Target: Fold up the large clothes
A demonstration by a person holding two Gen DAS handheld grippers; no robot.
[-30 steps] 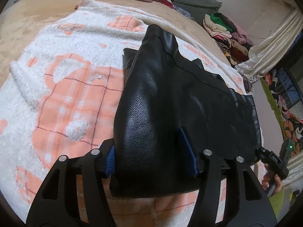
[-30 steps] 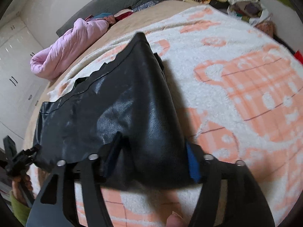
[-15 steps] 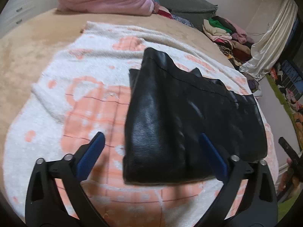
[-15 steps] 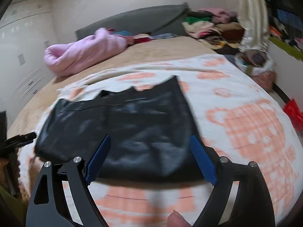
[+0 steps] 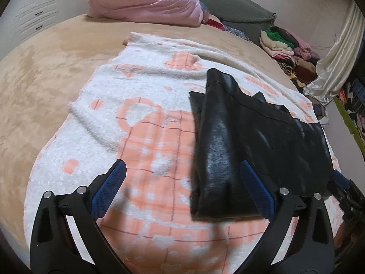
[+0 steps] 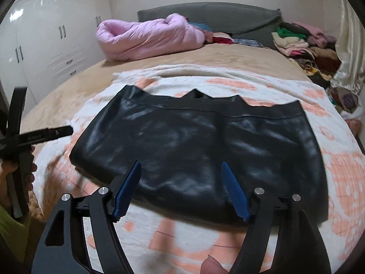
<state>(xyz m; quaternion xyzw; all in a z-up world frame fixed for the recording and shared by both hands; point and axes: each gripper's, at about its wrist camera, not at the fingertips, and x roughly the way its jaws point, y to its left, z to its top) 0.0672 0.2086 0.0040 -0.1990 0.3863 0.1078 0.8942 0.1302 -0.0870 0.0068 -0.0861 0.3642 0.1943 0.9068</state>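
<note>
Item: black leather garment (image 6: 196,150), folded, lying flat on the white and peach fleece blanket (image 5: 141,141) that covers the tan bed (image 5: 45,73).

Left gripper (image 5: 182,185): we hold its jaws spread to their widest, nothing between the blue pads (image 5: 107,189). The garment's near folded corner lies just beyond the right-hand fingertip and partly across the gap, below the fingers and not touched by them. The left-hand finger stands over bare blanket.

Right gripper (image 6: 182,187): jaws at a middling spread and closing, no cloth pinched between them. We see the garment's near edge directly ahead of both fingertips, running well past them on either side; its notched far edge lies furthest from the fingers.

Beyond the fingers, at the head of the bed: a pink quilted duvet (image 6: 148,38), bundled. To the right of the fingers, a heap of mixed clothes (image 6: 303,43).
</note>
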